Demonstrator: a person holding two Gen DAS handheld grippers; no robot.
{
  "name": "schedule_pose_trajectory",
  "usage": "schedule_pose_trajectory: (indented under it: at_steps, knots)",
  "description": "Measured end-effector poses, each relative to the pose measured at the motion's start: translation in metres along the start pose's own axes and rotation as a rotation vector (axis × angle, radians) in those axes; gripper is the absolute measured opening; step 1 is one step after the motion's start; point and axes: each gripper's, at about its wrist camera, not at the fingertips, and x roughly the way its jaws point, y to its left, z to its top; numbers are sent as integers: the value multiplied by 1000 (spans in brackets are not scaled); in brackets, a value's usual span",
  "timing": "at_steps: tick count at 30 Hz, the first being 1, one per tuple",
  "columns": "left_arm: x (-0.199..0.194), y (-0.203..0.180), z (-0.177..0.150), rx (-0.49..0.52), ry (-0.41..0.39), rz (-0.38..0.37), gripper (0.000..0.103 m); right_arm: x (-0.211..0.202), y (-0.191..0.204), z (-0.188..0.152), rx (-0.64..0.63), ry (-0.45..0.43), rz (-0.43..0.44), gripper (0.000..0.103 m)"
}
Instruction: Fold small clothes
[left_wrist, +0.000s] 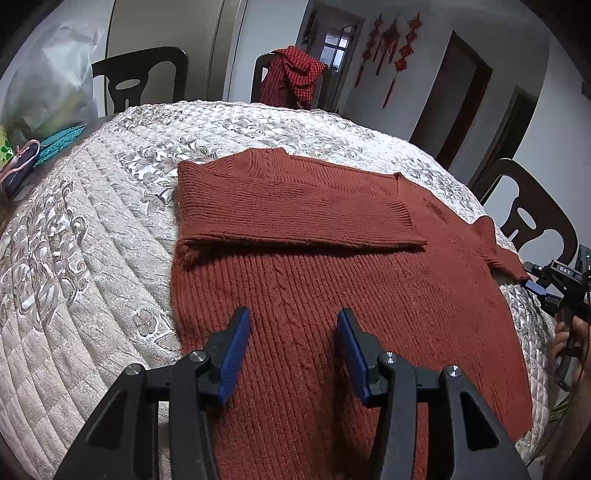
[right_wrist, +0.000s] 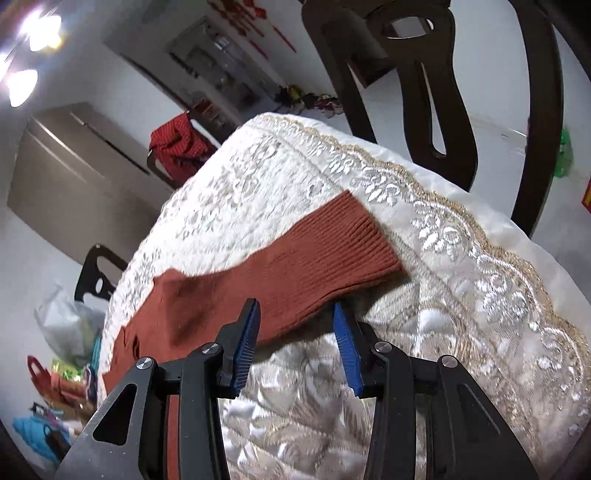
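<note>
A rust-red knit sweater (left_wrist: 332, 280) lies flat on the quilted white table cover (left_wrist: 92, 240). One sleeve (left_wrist: 295, 210) is folded across the chest. The other sleeve (right_wrist: 295, 254) stretches toward the table's right edge, its ribbed cuff (right_wrist: 362, 236) lying on the cover. My left gripper (left_wrist: 293, 325) is open and empty, hovering over the sweater's lower body. My right gripper (right_wrist: 295, 321) is open, its fingers either side of the lower edge of the stretched sleeve near the cuff. It also shows in the left wrist view (left_wrist: 554, 284), at the far right beside the cuff.
Dark wooden chairs stand round the table (left_wrist: 144, 81) (left_wrist: 532, 218) (right_wrist: 436, 85); one holds a red checked garment (left_wrist: 291, 77). Bags and clutter sit at the table's left (left_wrist: 40, 110) (right_wrist: 66, 354). The embroidered table edge (right_wrist: 461, 229) runs just past the cuff.
</note>
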Motion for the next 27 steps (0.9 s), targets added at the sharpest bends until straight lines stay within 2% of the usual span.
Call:
schedule_pose_trajectory:
  at_steps: [4, 5, 6, 7, 8, 11, 13, 18, 23, 27]
  knots:
    - [0, 2, -1, -15, -1, -14, 52, 4, -3, 6, 11, -27, -2, 41]
    - [-1, 3, -1, -19, -2, -18, 52, 6, -1, 7, 1, -28, -13, 37]
    - [-1, 3, -2, -22, -2, -21, 52, 6, 0, 8, -12, -29, -27, 30]
    - [-1, 3, -2, -25, -2, -24, 52, 8, 1, 9, -16, -18, -23, 8]
    - [-1, 3, -2, -25, -2, -24, 52, 9, 1, 9, -15, -8, -9, 5]
    - [-1, 1, -2, -17, 0, -15, 52, 5, 20, 11, -73, -19, 31, 5]
    - [-1, 0, -2, -10, 2, -8, 52, 2, 41, 13, -114, -20, 87, 5]
    - [0, -3, -2, 1, 5, 0, 53, 2, 124, 2, -281, 16, 231, 5]
    - [1, -2, 0, 5, 6, -2, 55, 24, 213, -46, -473, 130, 355, 5]
    - [1, 0, 0, -3, 6, -15, 56, 63, 254, -93, -582, 247, 383, 5]
